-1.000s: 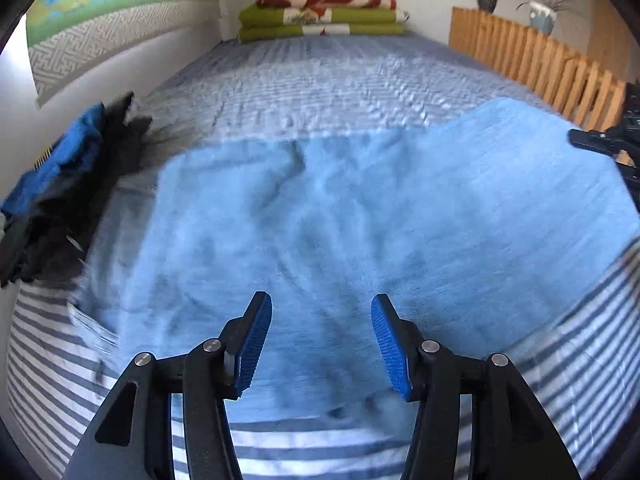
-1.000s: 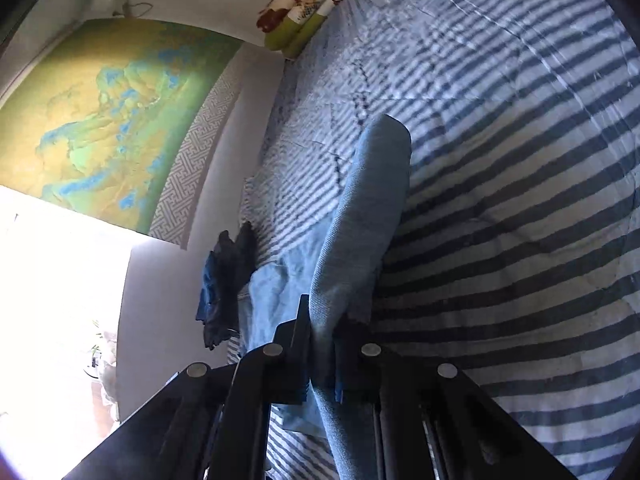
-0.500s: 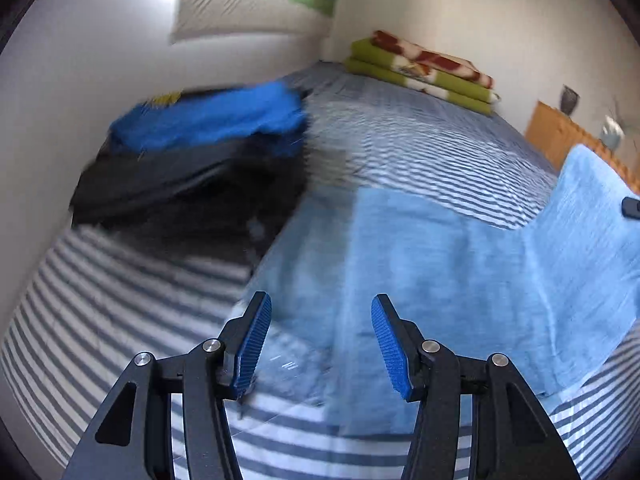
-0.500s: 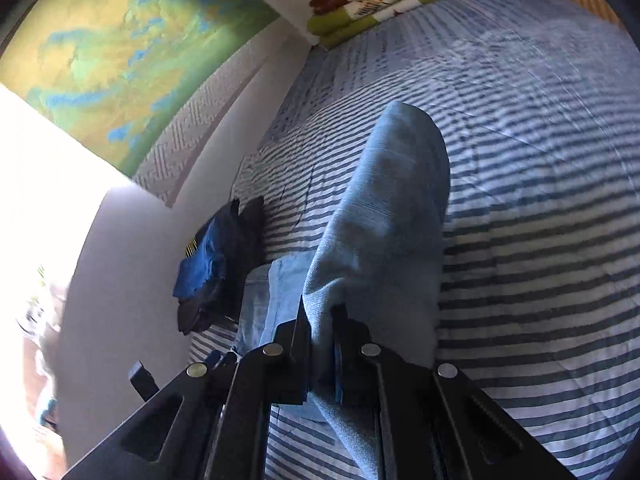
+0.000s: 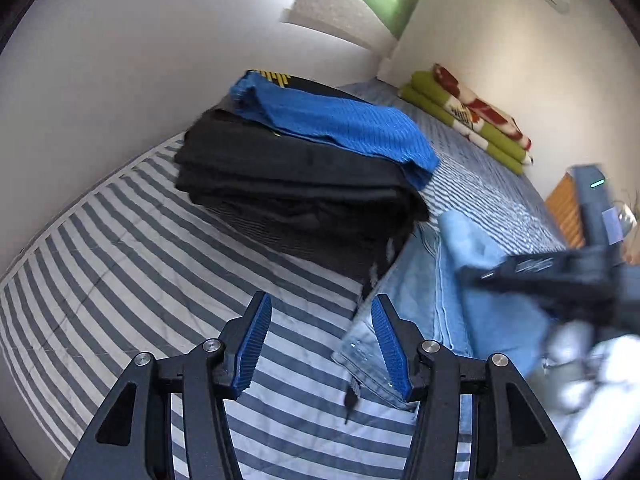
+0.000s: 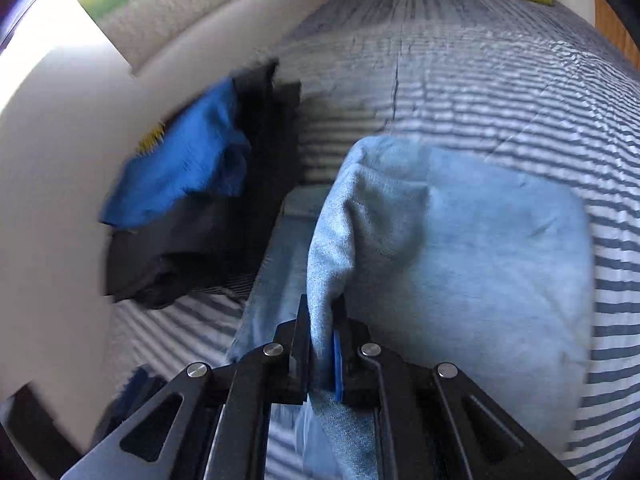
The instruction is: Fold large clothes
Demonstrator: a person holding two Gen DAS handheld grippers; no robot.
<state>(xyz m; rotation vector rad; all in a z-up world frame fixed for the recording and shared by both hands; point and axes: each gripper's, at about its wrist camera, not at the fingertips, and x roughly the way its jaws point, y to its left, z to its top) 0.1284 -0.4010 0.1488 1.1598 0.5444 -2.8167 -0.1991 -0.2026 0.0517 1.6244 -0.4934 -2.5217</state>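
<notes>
A light blue denim garment (image 5: 452, 280) lies on the striped bed, with one part folded over the rest (image 6: 480, 240). My right gripper (image 6: 322, 312) has a fold of that denim between its pads; the pads still press the cloth while the jaws are opening. In the left wrist view the right gripper (image 5: 560, 276) is a dark blur over the denim. My left gripper (image 5: 320, 308) hangs open over the striped cover, with nothing between its fingers, and the garment's near corner lies just beside its right finger (image 5: 390, 352).
A stack of folded black clothes (image 5: 300, 184) topped by a blue knit (image 5: 340, 120) sits by the white wall (image 5: 120, 60), touching the denim's edge. Folded green blankets (image 5: 472, 120) lie at the bed's far end. A wooden rail (image 5: 564, 208) borders the right side.
The right gripper has carried its end of the denim across towards the clothes stack, doubling the garment over. The left gripper has swung left and rolled, and now faces the stack.
</notes>
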